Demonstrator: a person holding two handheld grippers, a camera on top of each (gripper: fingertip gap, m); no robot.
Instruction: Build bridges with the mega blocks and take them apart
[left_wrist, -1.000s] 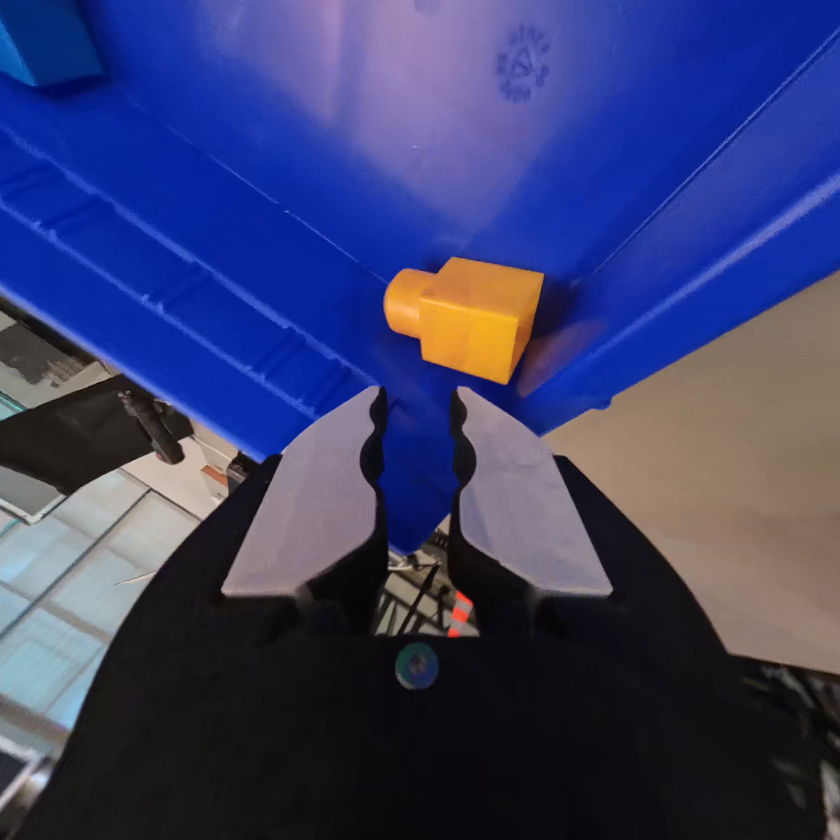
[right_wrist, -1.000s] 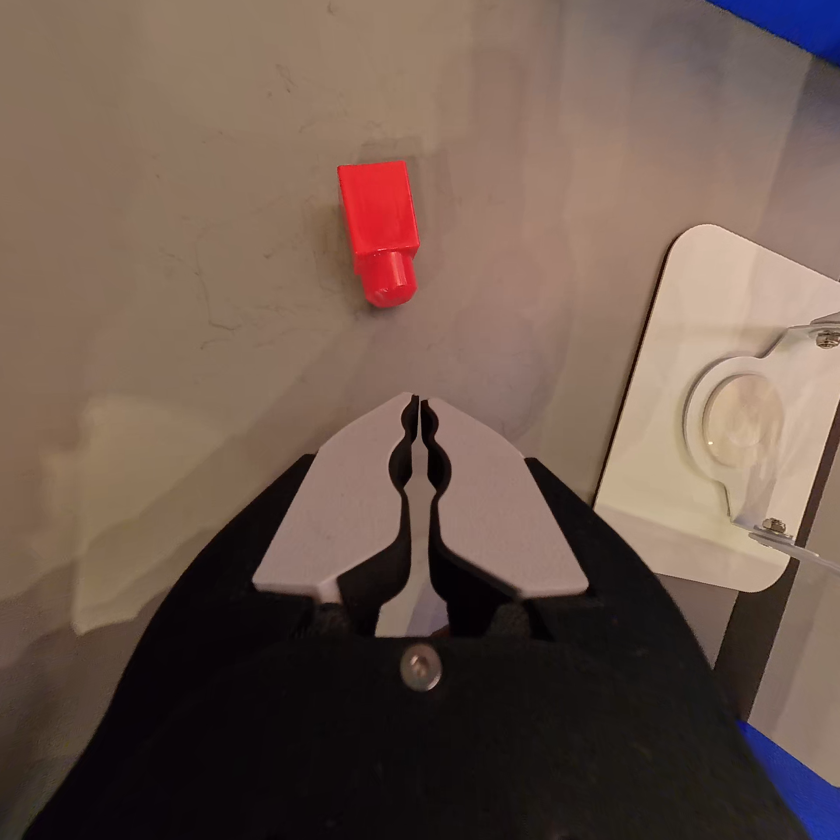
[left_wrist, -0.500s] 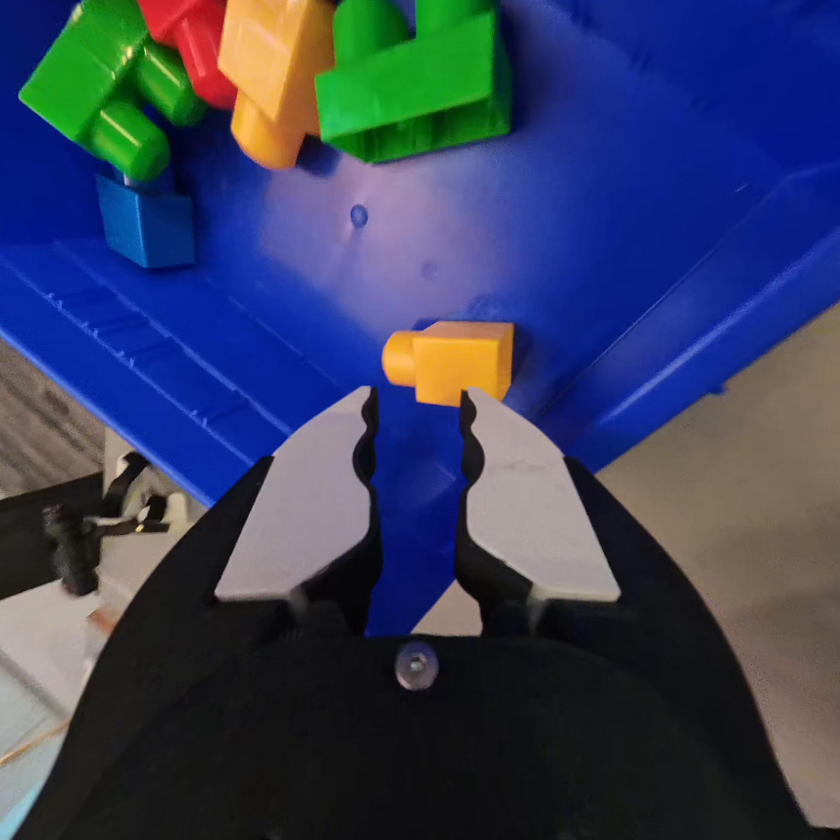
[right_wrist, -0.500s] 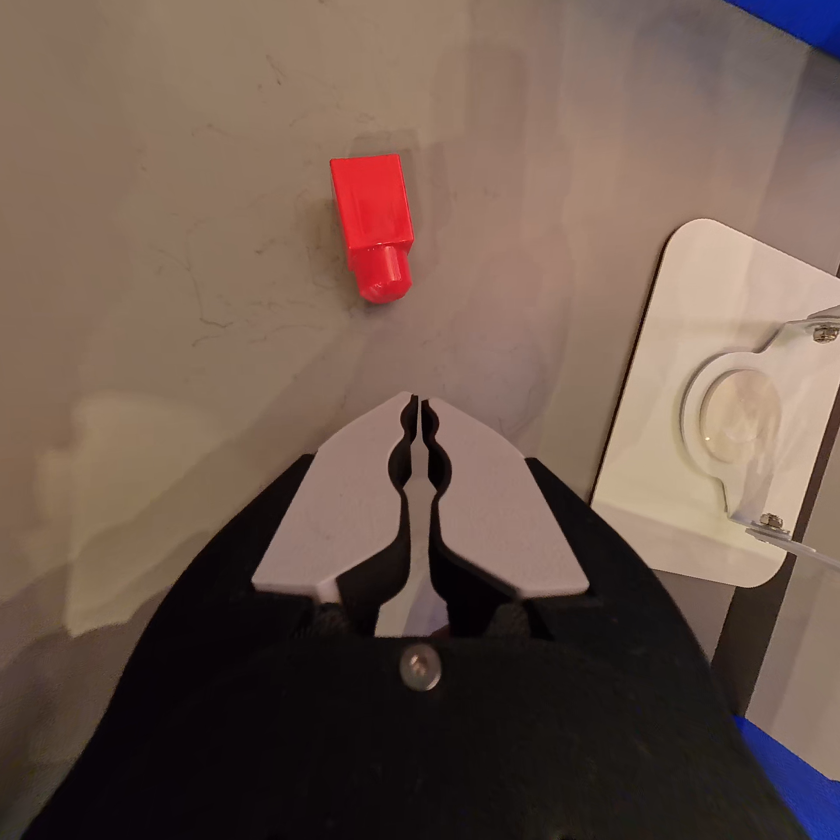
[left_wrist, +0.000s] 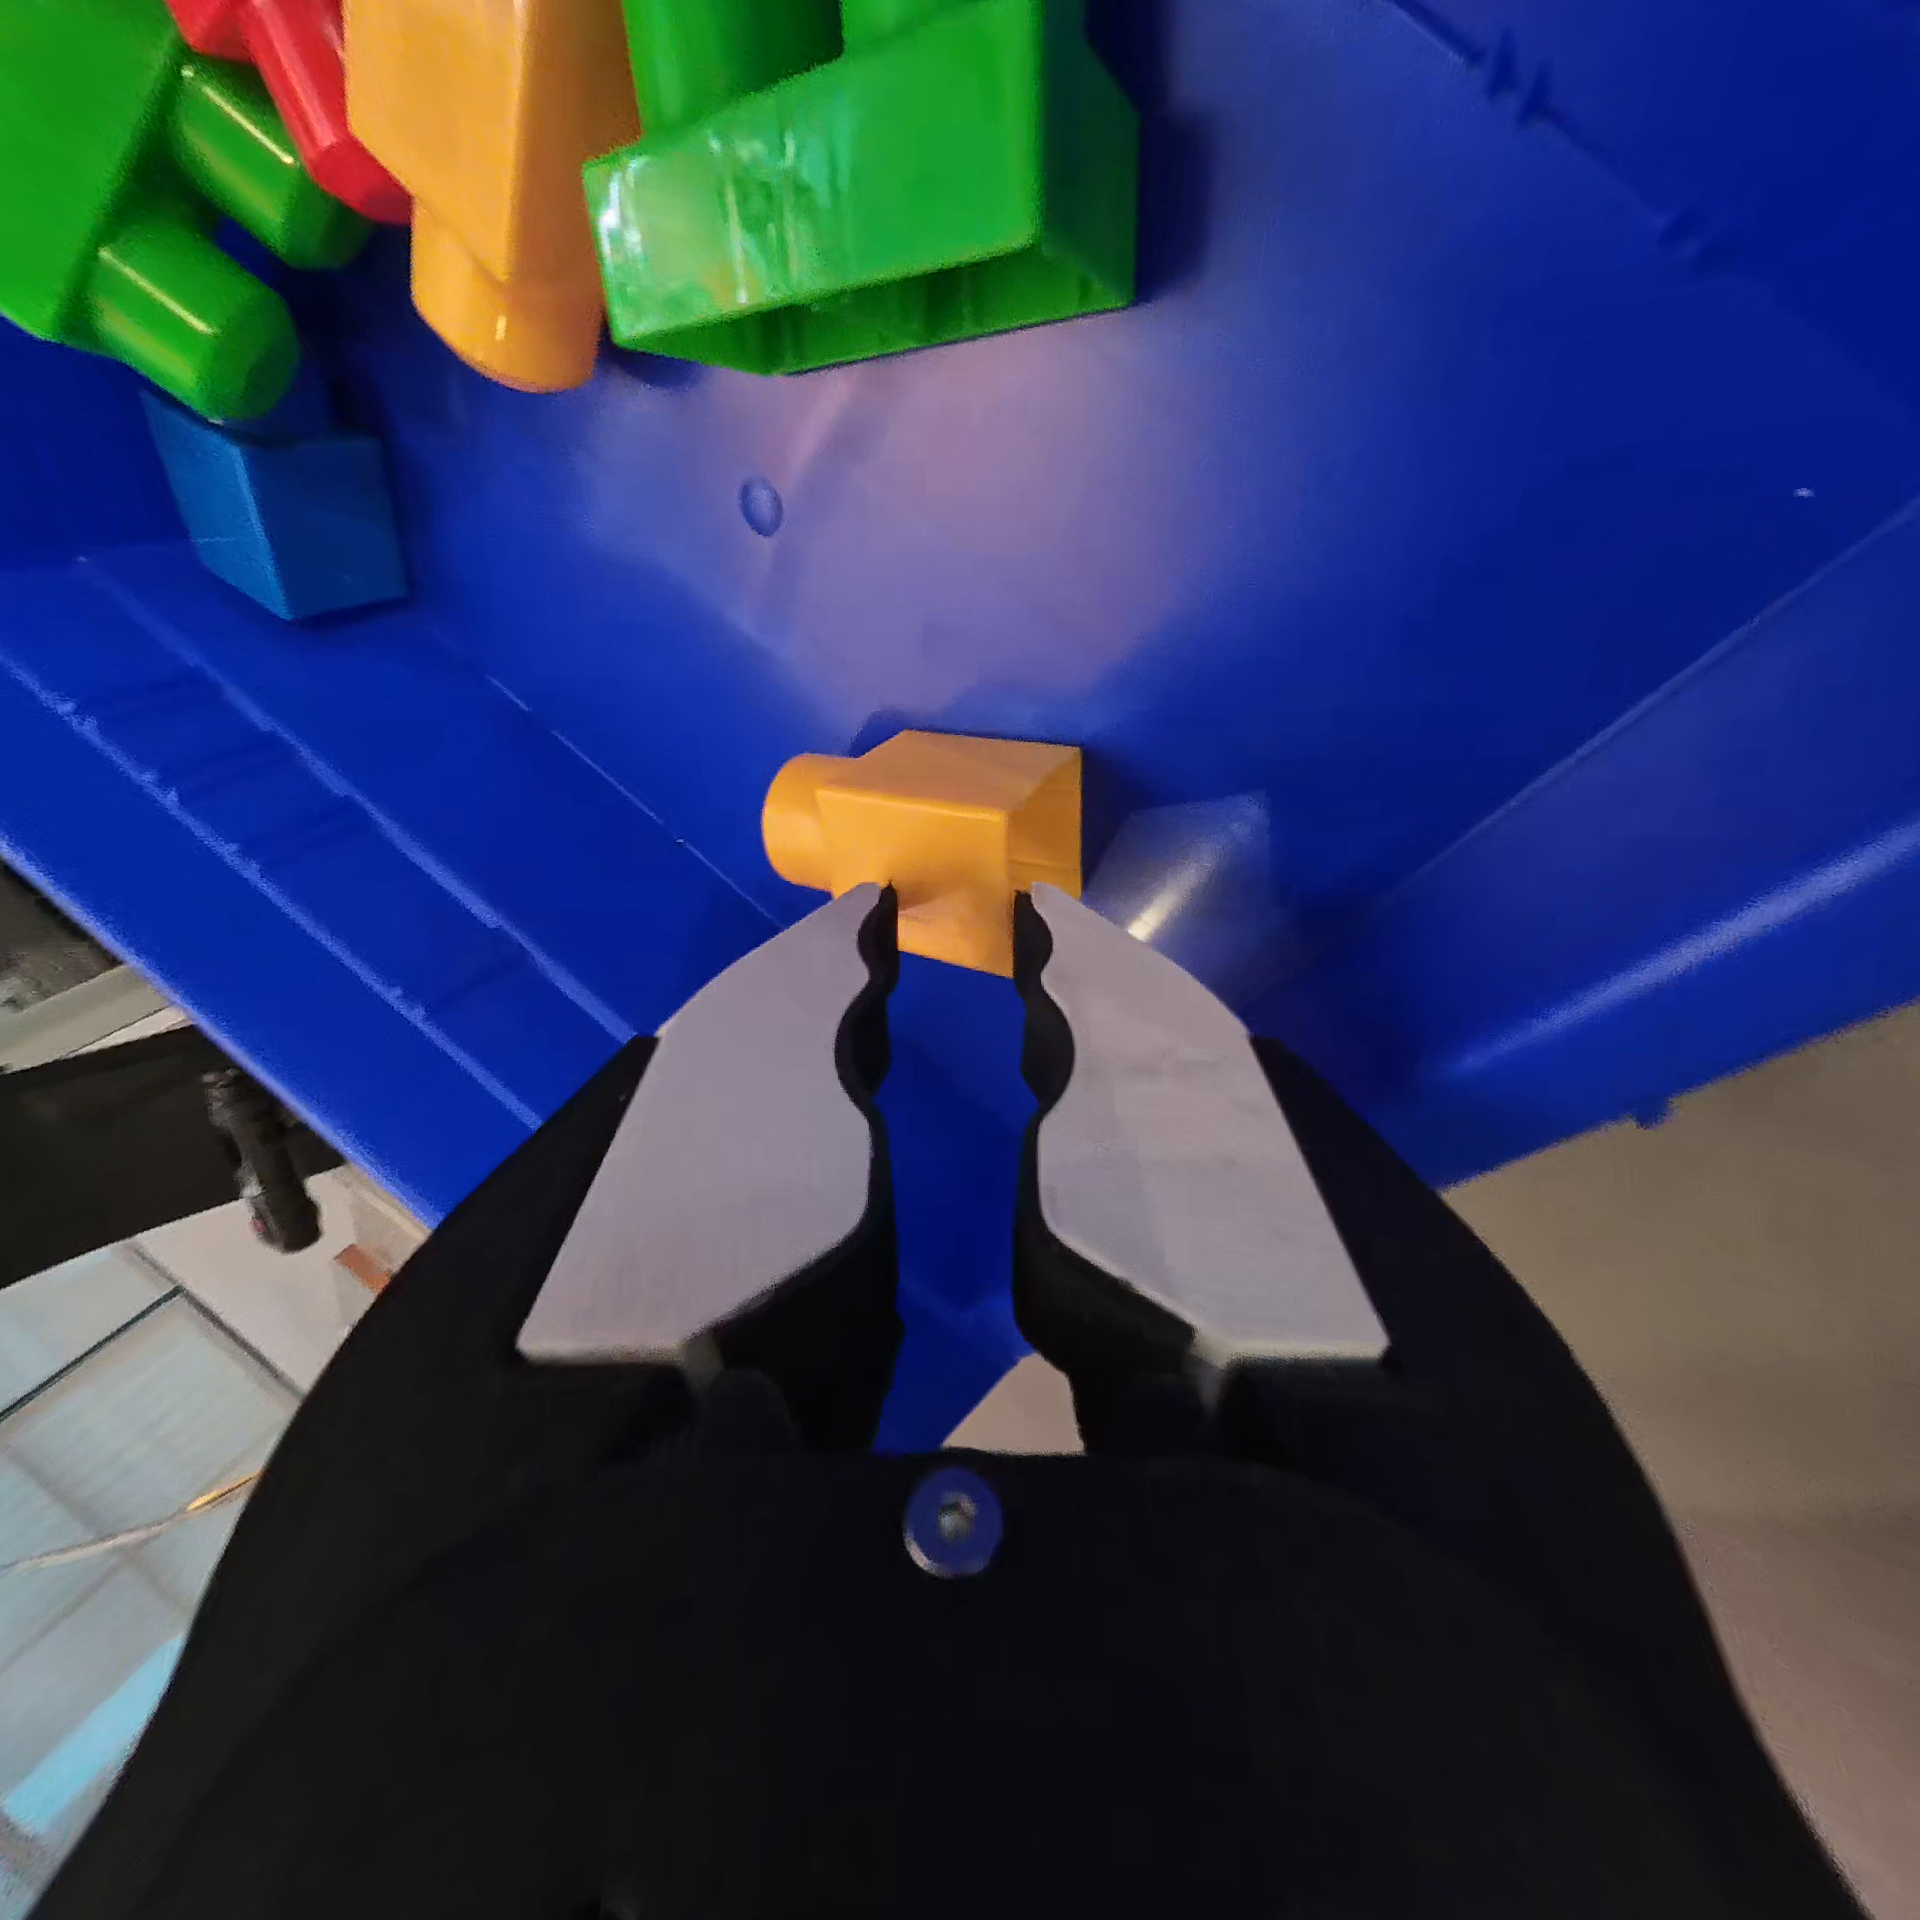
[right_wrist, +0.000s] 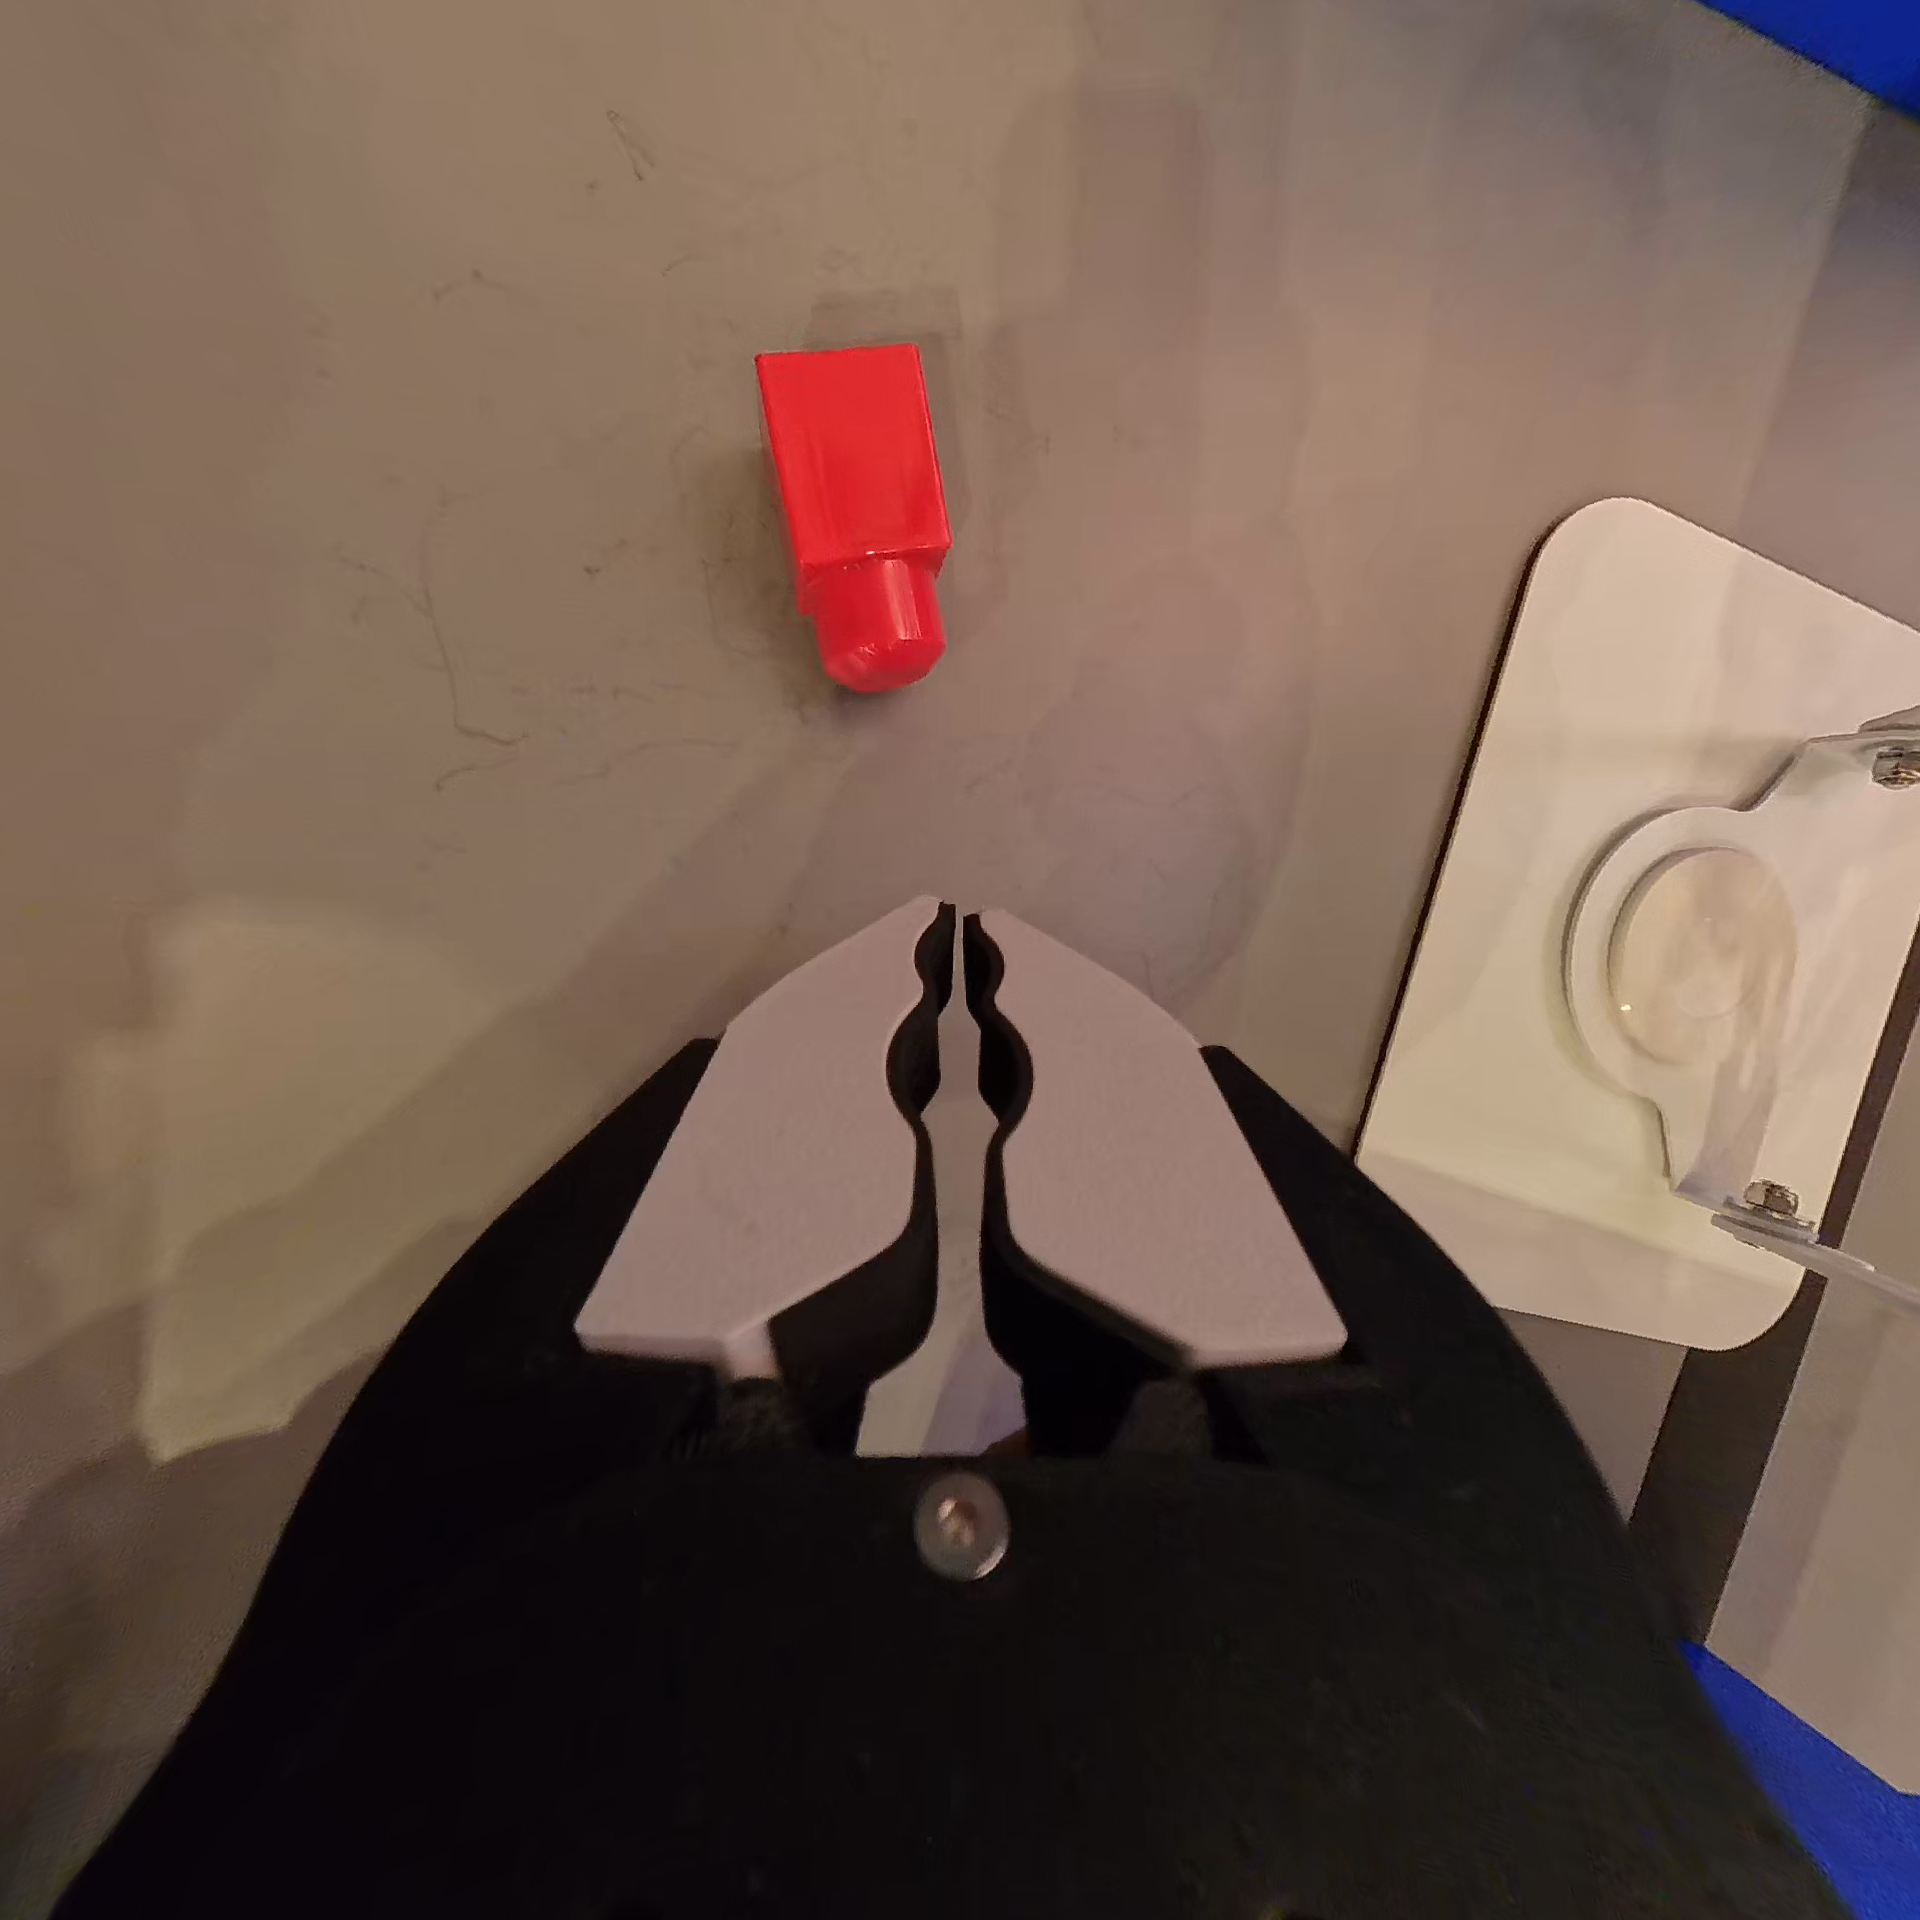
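Item 1: your left gripper (left_wrist: 951, 904), reaching into the blue bin (left_wrist: 1558, 935). Its fingertips (left_wrist: 831, 925) pinch the near end of a small orange block (left_wrist: 935, 831), one pad on each side. The block lies on its side on the bin floor near a corner, its round stud pointing left.

Item 2: a heap of mega blocks at the far left of the same bin: a large green block (left_wrist: 862, 197) showing its hollow underside, an orange block (left_wrist: 499, 208) beside it, a second green block (left_wrist: 156, 260) with two studs, a red block (left_wrist: 301, 104) partly hidden behind them, and a blue block (left_wrist: 281, 520) under the green studs.

Item 3: your right gripper (right_wrist: 954, 920), above the grey tabletop (right_wrist: 416, 727). Its fingers are pressed together with nothing between them.

Item 4: a red block (right_wrist: 857, 499), lying on its side on the tabletop ahead of your right gripper and well apart from it, stud pointing toward you.

Item 5: a white plate (right_wrist: 1610, 831) with a clear fitting screwed onto it, at your right.
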